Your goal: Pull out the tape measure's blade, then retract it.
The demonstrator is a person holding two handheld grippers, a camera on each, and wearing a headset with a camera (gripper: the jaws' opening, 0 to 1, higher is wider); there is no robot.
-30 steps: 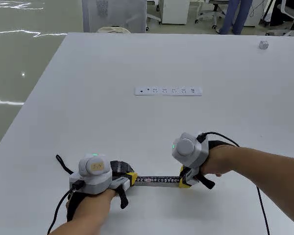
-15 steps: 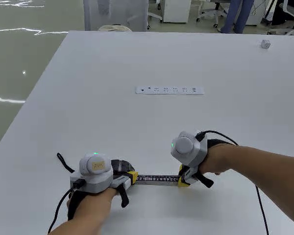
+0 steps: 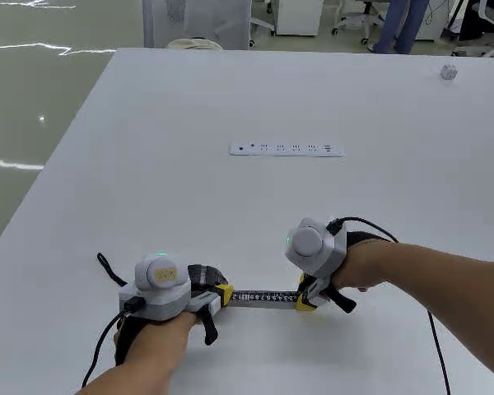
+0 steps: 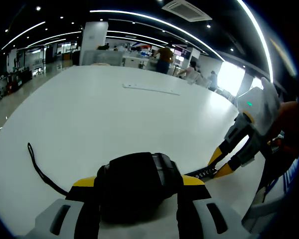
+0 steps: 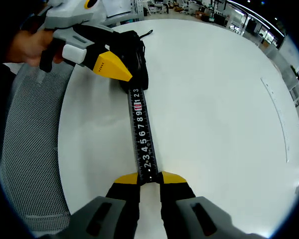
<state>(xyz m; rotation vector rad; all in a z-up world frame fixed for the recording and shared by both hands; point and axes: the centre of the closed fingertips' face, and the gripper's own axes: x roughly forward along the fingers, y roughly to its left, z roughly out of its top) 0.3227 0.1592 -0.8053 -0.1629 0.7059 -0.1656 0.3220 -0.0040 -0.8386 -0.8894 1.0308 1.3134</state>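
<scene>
The black, rounded tape measure case (image 4: 139,186) lies on the white surface (image 3: 255,214), clamped in the jaws of the left gripper (image 3: 216,296). Its numbered steel blade (image 5: 142,132) is out a short way, its tip pinched in the jaws of the right gripper (image 5: 149,175). The pull looks partway done, and the retraction is yet to come.

blade (image 5: 142,134) numerals 2–9, red 10

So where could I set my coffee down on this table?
The broad bare table between the power strip and the tape measure is free, as is the stretch beyond the strip. The near edge is crowded: the left gripper clamps the tape measure, the right gripper pinches its blade, a black strap trails left.
</scene>
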